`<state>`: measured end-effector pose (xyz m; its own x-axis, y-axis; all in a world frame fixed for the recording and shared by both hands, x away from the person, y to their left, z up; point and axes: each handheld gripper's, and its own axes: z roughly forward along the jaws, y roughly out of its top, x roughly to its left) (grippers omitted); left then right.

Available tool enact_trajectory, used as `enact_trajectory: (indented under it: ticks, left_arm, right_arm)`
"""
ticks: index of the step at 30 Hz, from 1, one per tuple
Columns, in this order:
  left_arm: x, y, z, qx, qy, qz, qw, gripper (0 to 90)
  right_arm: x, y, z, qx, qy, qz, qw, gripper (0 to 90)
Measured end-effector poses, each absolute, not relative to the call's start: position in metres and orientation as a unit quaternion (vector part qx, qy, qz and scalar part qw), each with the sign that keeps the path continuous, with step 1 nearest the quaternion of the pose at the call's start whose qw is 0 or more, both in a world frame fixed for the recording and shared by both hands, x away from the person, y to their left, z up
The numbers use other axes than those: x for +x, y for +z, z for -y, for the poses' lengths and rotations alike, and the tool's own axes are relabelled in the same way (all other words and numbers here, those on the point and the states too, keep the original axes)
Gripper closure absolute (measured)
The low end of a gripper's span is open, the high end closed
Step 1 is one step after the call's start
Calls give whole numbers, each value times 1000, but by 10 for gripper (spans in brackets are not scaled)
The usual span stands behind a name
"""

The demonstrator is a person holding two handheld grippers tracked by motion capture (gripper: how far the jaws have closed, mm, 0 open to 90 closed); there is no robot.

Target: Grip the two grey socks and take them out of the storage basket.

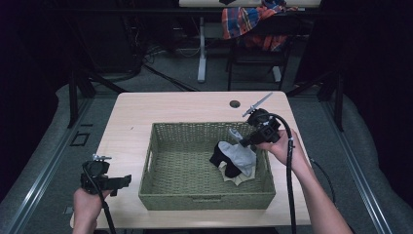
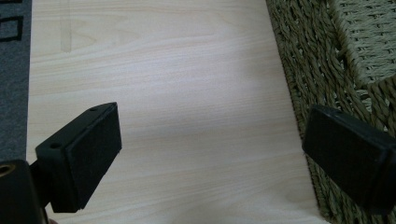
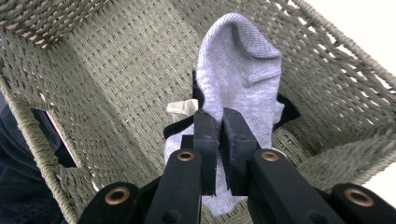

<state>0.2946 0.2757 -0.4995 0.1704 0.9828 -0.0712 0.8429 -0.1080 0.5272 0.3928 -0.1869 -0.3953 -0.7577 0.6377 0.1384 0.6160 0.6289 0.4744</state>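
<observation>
A green woven basket (image 1: 170, 195) stands in the middle of the light wooden table (image 1: 146, 105). In its right half lie a black garment (image 1: 221, 157) and a cream one (image 1: 238, 179), under a grey sock (image 1: 239, 153). My right gripper (image 1: 242, 142) is shut on the grey sock (image 3: 238, 70) and holds part of it up above the basket floor (image 3: 116, 93). My left gripper (image 1: 124, 181) is open near the table's front left edge, just left of the basket. Between its pads (image 2: 88, 154) there is bare table (image 2: 187, 93), with the basket wall (image 2: 299, 60) beside one jaw.
A chair (image 1: 258, 44) draped with a plaid cloth (image 1: 243, 19) stands behind the table, next to a white table leg (image 1: 201, 48). A round cable hole (image 1: 234, 104) sits near the table's far edge. Grey floor with dark frame rails lies on both sides.
</observation>
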Motion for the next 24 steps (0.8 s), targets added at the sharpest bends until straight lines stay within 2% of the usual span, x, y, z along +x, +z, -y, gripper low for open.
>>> enact_trajectory:
  ticks: [24]
  left_arm:
    - [295, -500, -276, 728, 153, -628, 228, 48]
  right_arm:
    - [391, -373, 207, 363, 282, -887, 37, 857]
